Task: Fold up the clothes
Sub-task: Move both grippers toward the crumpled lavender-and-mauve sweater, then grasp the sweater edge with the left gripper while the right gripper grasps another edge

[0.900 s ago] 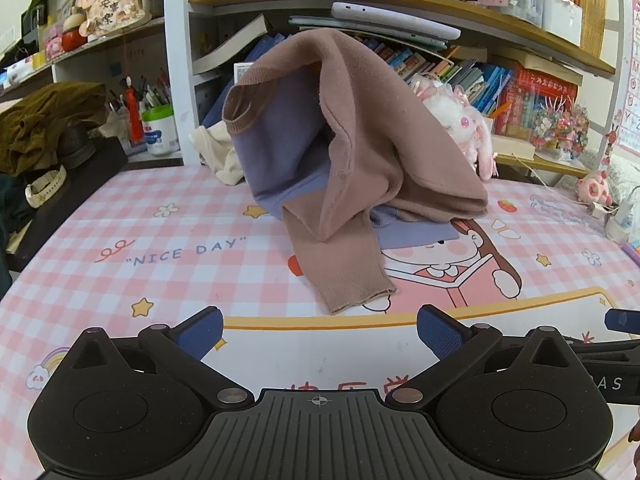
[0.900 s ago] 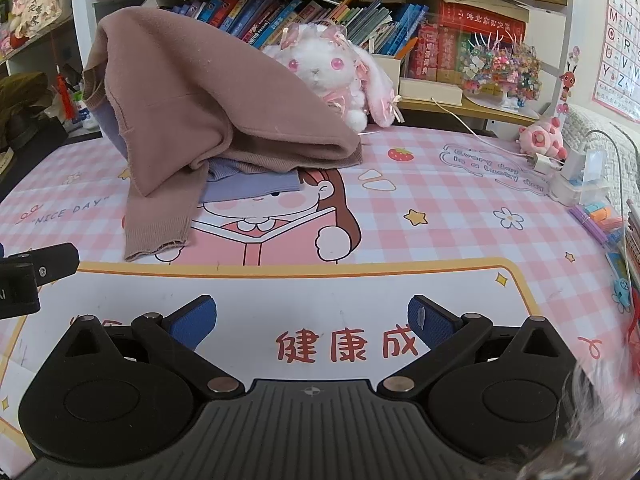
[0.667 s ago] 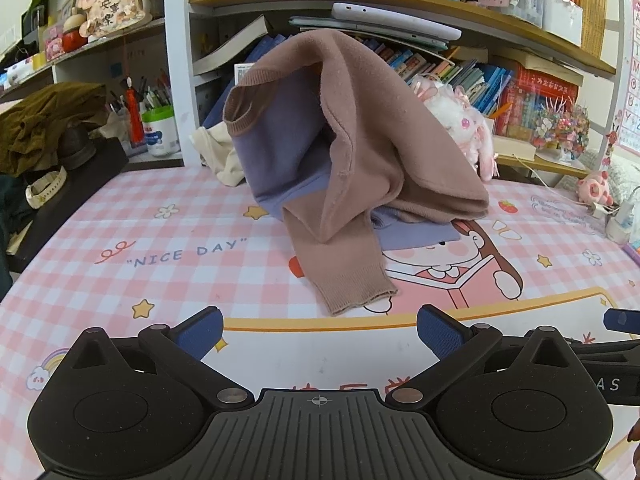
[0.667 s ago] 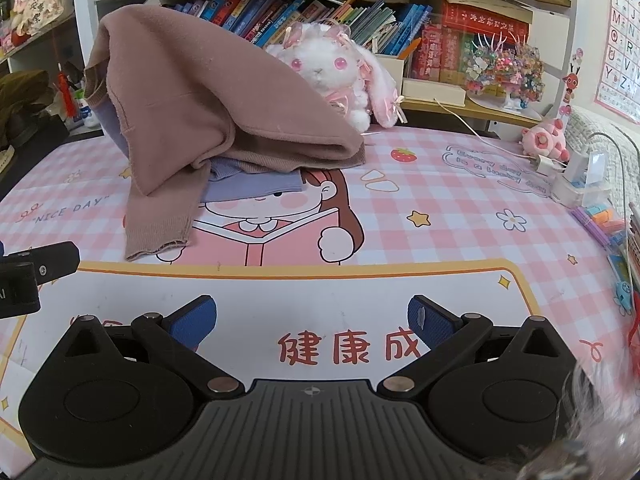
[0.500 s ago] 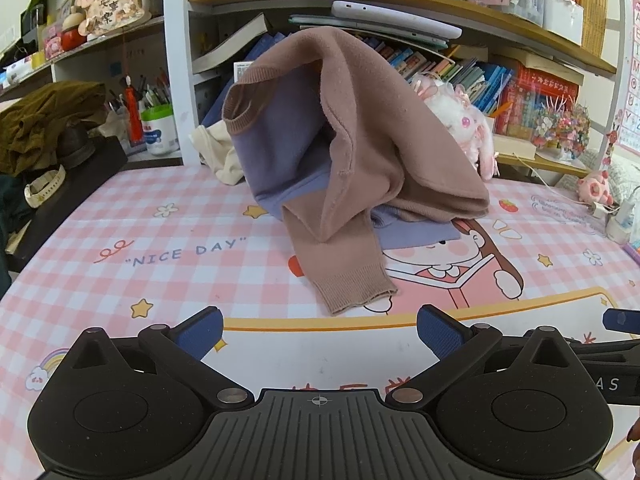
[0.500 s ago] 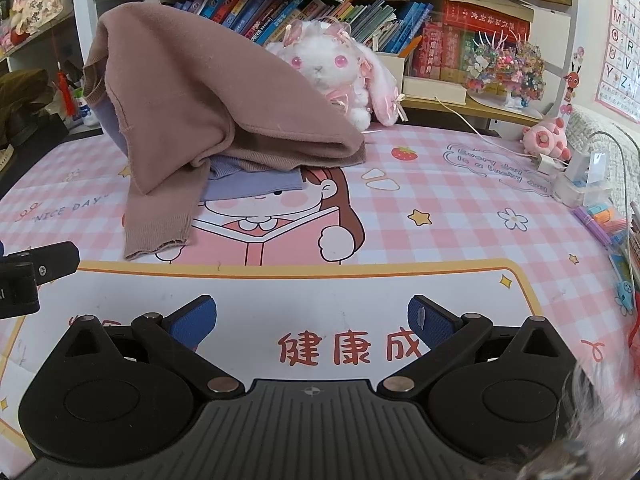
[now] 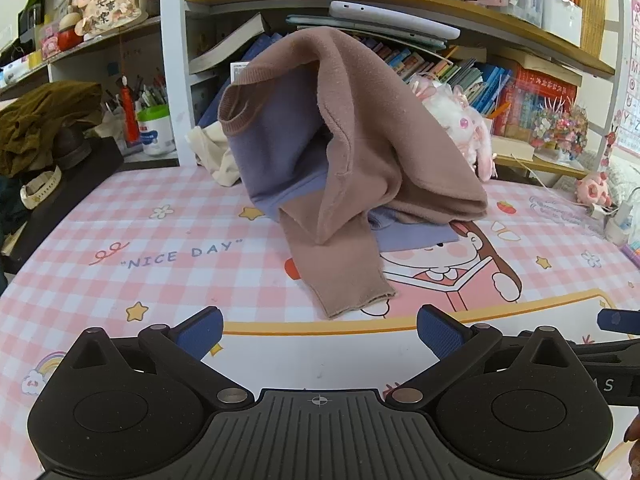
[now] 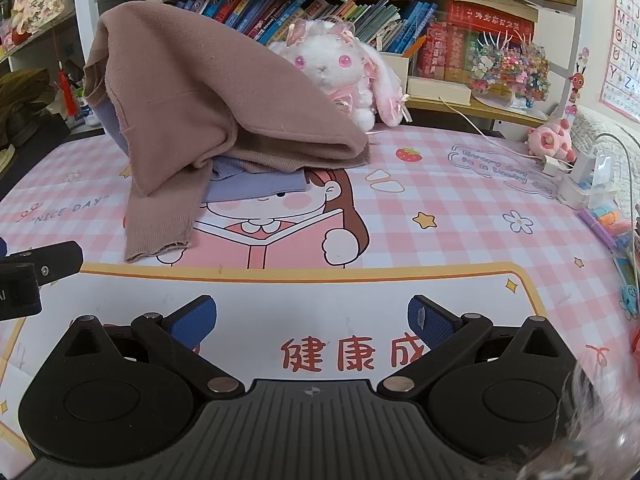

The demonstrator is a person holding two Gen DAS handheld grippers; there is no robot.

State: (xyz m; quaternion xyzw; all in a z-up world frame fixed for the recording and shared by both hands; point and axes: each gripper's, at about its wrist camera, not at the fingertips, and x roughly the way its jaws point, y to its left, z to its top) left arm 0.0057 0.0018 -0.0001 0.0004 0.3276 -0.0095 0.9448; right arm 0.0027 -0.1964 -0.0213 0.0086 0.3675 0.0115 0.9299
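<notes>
Nothing has shifted: both the left gripper (image 7: 319,330) and the right gripper (image 8: 312,320) stay wide apart and empty, and the brown sweater (image 7: 360,152) (heaped at twelve o'clock) is untouched, so folding hasn't begun.

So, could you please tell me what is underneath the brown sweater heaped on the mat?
A purple garment pokes out beneath the brown sweater; whatever props the heap up is covered.

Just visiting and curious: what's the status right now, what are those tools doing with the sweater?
Left tool open, empty. Right tool open, empty. Brown-and-purple sweater heaped on the mat, unfolded, untouched. Plush rabbit right behind it.
</notes>
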